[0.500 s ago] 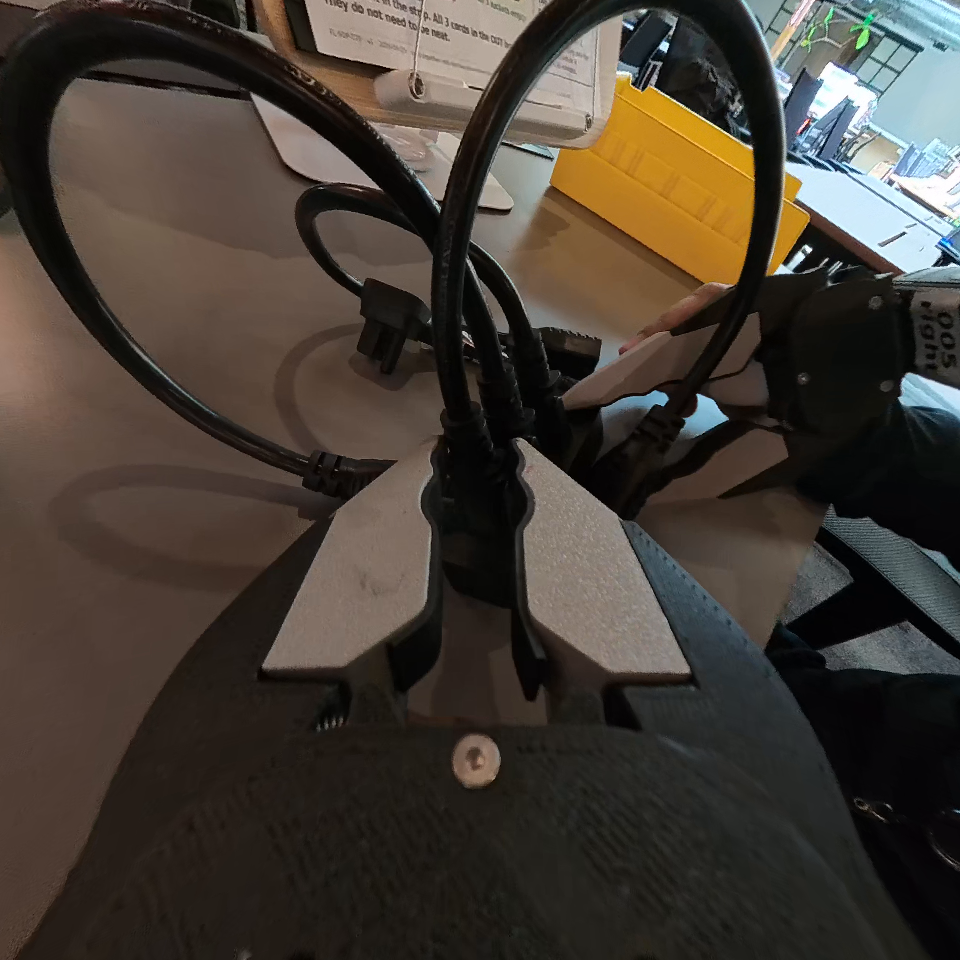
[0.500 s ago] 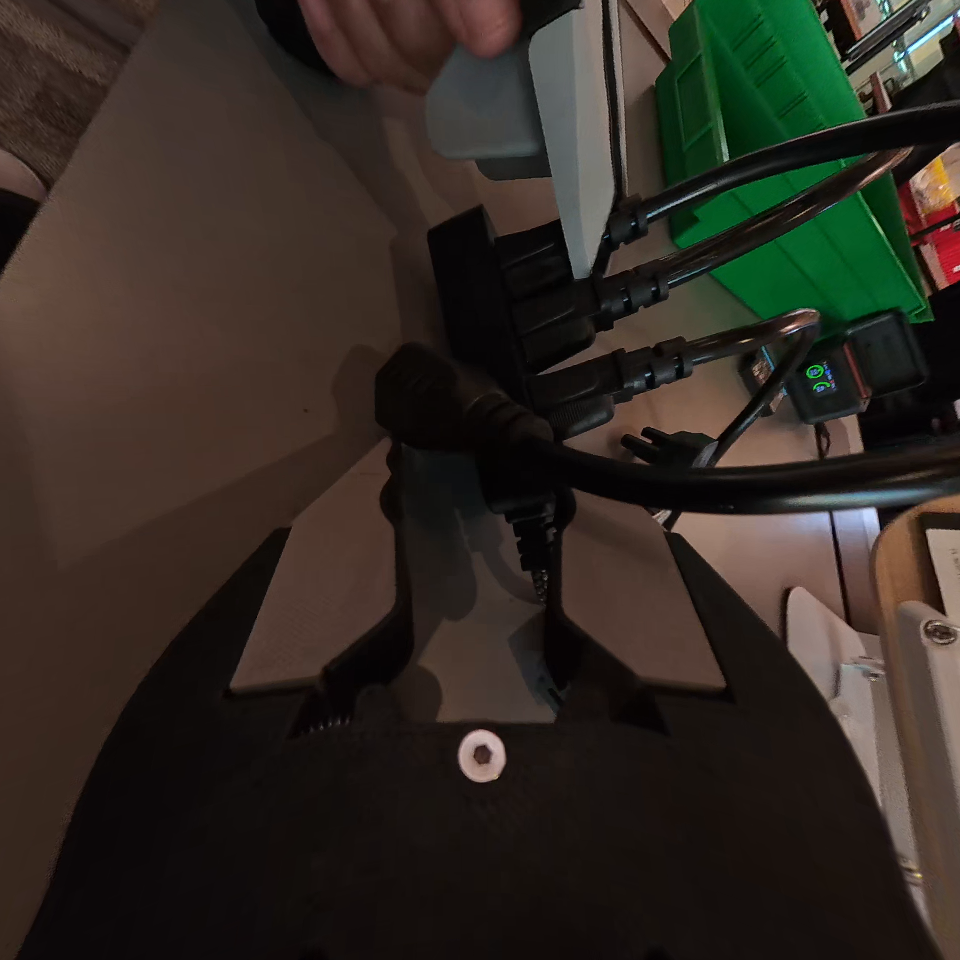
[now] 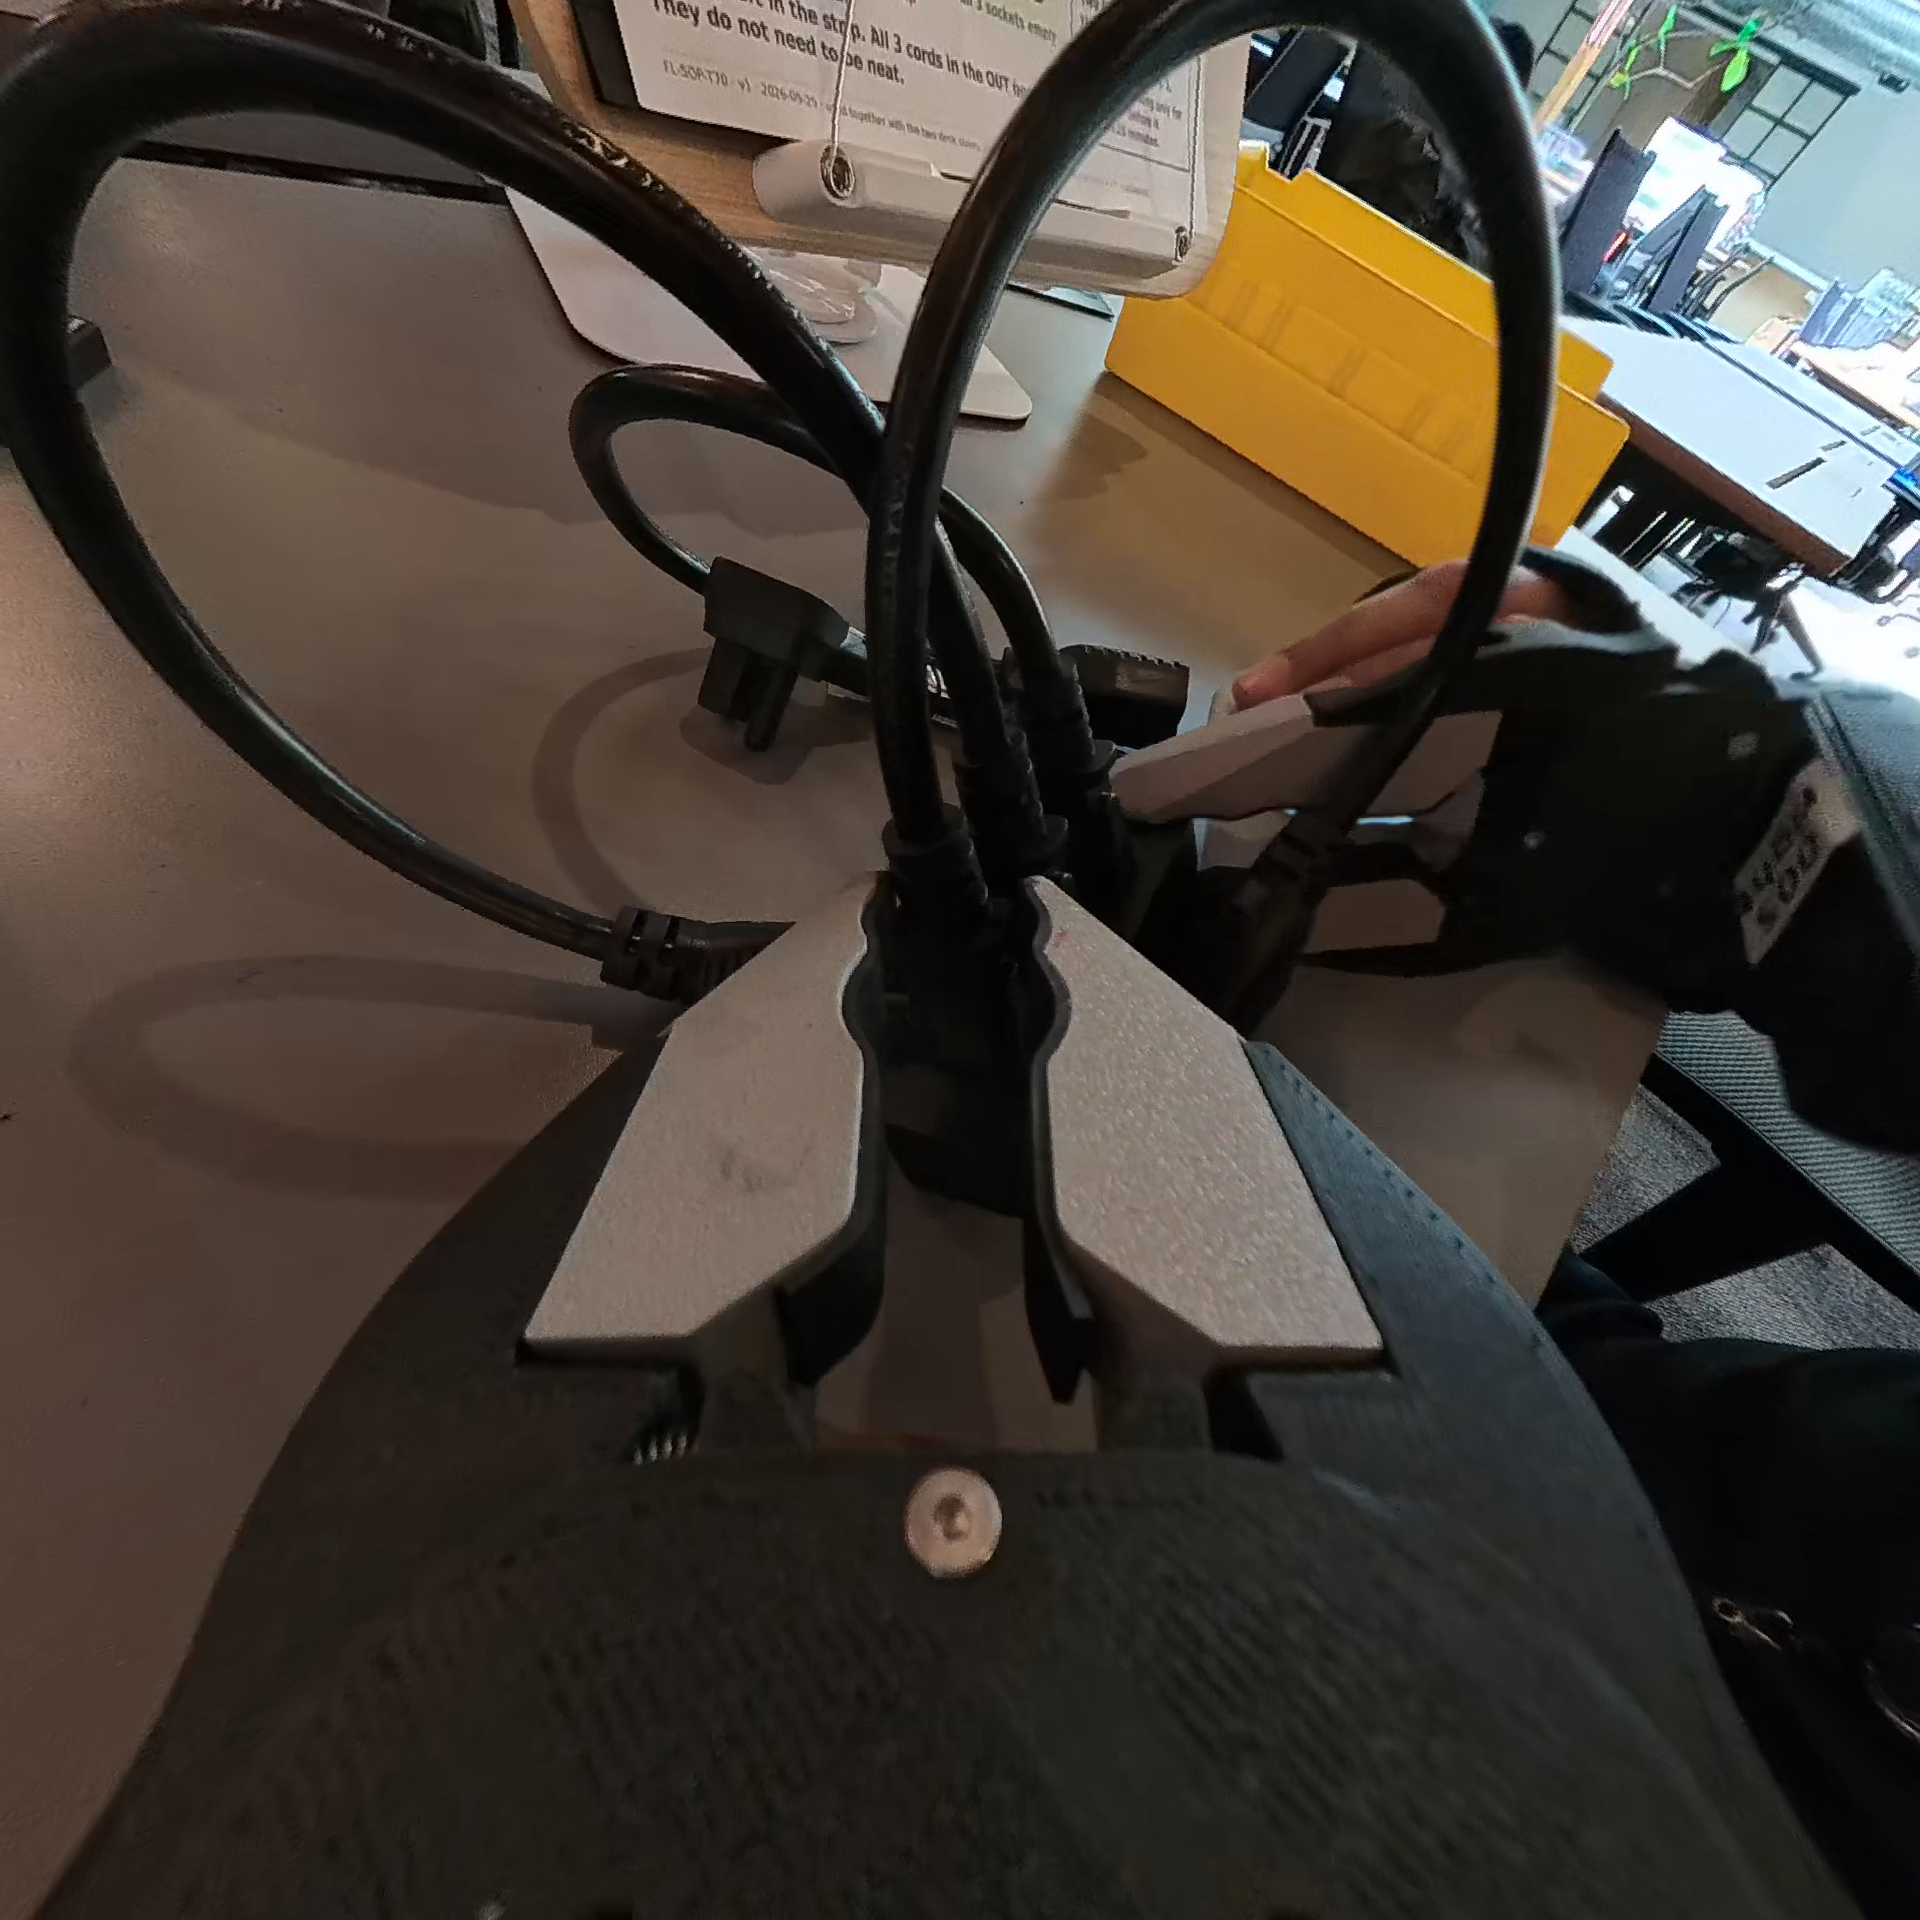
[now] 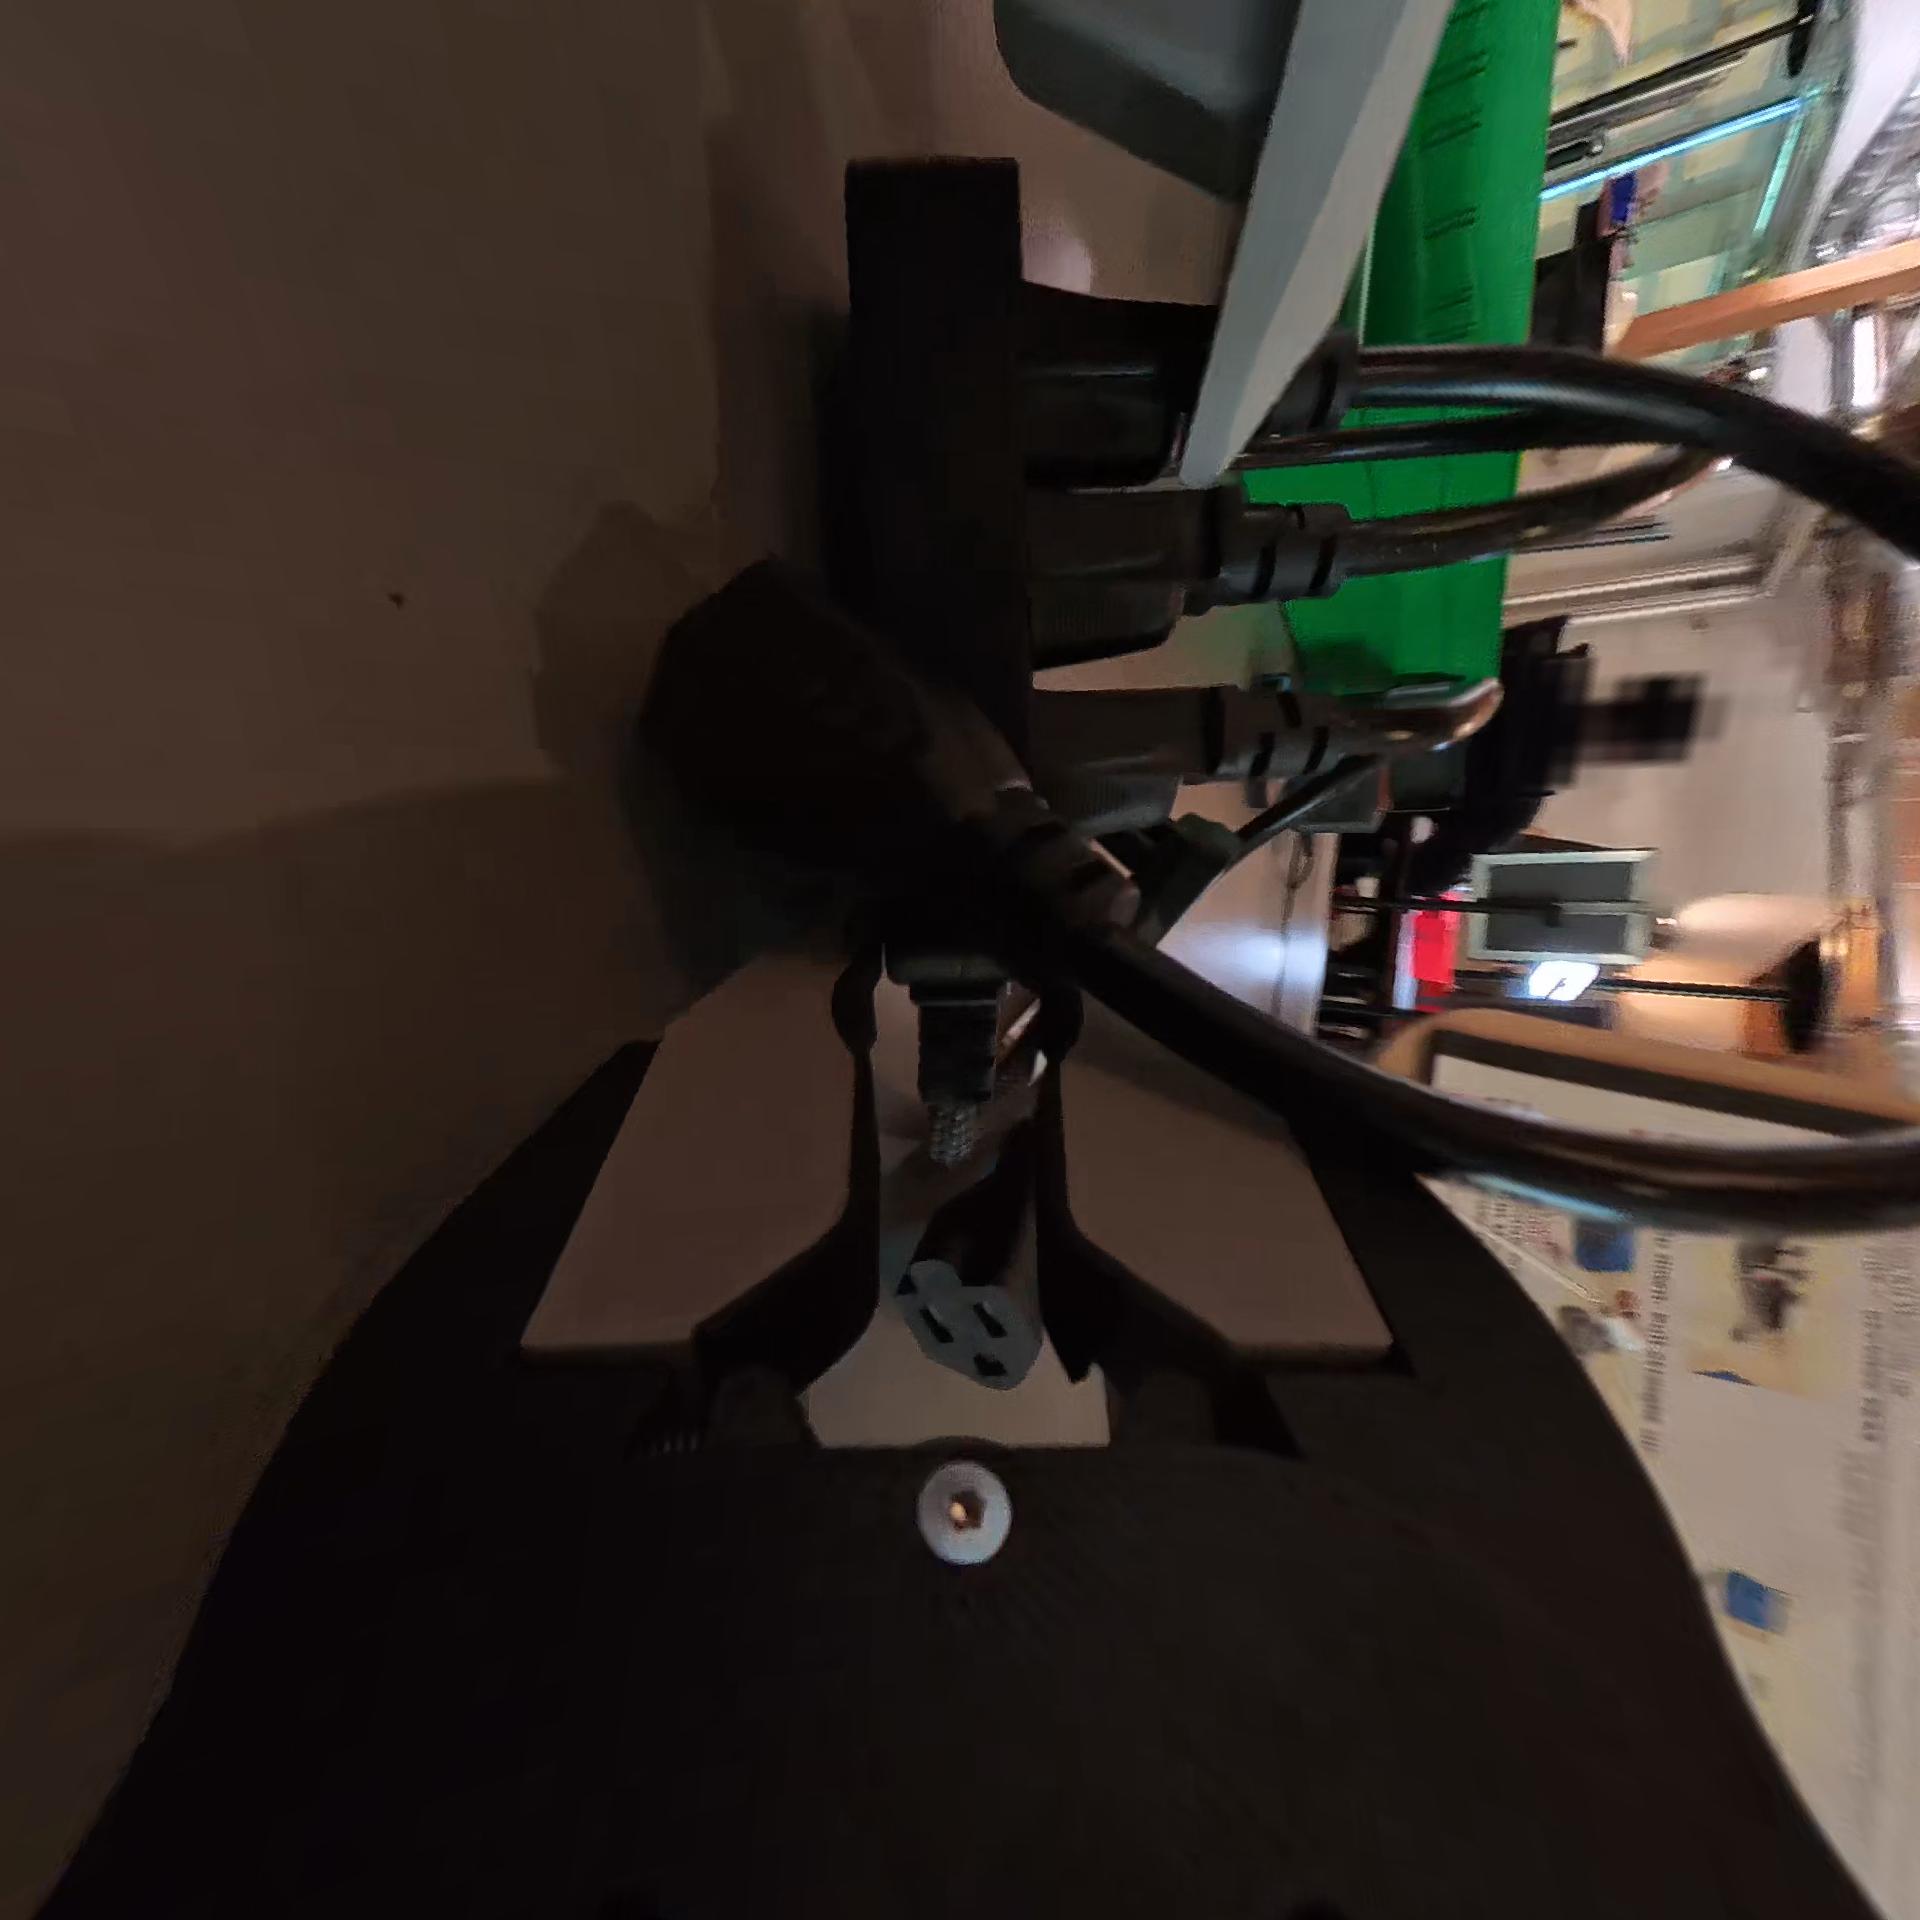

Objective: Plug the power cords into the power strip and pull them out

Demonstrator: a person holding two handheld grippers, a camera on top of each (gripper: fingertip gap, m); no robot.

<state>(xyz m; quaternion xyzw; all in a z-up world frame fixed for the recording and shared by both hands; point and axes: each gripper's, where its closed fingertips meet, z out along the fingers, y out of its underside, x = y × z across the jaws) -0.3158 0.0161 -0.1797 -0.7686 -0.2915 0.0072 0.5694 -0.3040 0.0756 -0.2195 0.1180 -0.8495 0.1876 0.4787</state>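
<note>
My left gripper (image 3: 951, 935) is shut on a black plug (image 3: 951, 1039) that stands in the black power strip (image 4: 925, 416). Its cord loops up and over to the right. Two more plugs (image 4: 1132, 582) sit in the strip beside it. The left gripper's grey finger (image 4: 1299, 260) shows at the top of the right wrist view. My right gripper (image 4: 956, 997) is at the strip's near end. A black cord end (image 4: 951, 1039) stands between its fingers with a thin gap on each side. The right gripper also shows in the left wrist view (image 3: 1226, 862), held by a hand.
A loose black plug (image 3: 769, 655) and another plug (image 3: 665, 956) lie on the table to the left. A sign stand (image 3: 935, 135) and a yellow bin (image 3: 1351, 374) stand behind. A green bin (image 4: 1455, 312) is past the strip. A grey connector (image 4: 961, 1330) lies under my right gripper.
The right gripper has rolled and moved closer to the strip, and its fingers have narrowed around the cord end. The left gripper stays shut on its plug.
</note>
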